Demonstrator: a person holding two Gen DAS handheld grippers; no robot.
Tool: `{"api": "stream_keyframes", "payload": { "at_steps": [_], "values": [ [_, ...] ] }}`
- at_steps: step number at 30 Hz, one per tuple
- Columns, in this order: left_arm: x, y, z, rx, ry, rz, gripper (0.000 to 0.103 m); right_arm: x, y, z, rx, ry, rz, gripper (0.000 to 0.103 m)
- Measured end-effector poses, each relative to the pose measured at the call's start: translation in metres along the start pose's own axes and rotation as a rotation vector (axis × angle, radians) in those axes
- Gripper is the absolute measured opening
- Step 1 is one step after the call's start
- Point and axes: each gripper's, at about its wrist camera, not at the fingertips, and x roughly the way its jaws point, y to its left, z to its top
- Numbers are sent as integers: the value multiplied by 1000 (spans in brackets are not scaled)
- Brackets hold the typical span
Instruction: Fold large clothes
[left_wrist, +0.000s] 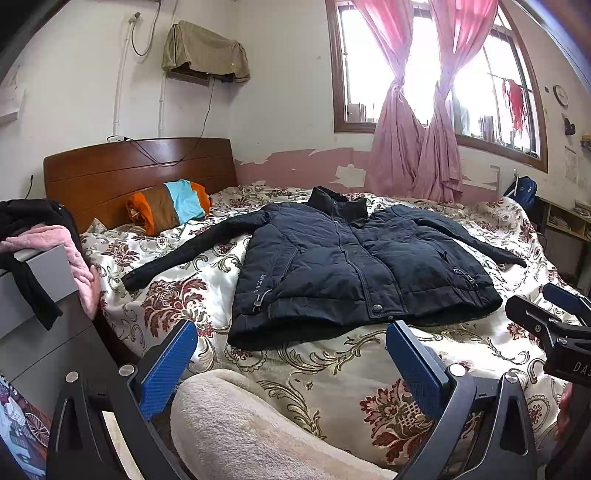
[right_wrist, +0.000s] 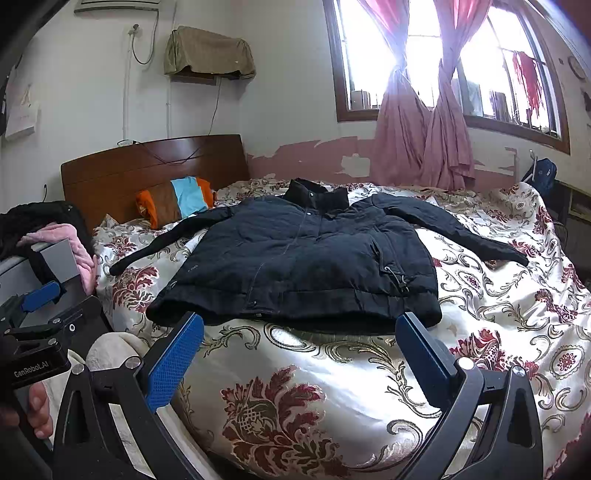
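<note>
Flat: jacket (left_wrist: 354, 266) collar toward window, hem facing grippers.

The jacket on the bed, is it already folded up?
No, the jacket lies flat and spread open on the bed, with both sleeves stretched out to its sides.

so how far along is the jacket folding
Done: the dark jacket lies flat on the bed, front up, sleeves spread. In hand: nothing; the left gripper and right gripper are open, short of the hem. Left: every fold.
</note>
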Motion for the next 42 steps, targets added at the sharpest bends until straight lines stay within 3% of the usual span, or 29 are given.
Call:
{"api": "stream_keyframes", "payload": {
  "at_steps": [42],
  "values": [
    [1, 0, 0, 2, 4, 1, 103, 2, -3, -9, 8, 17, 1, 102]
  ]
}}
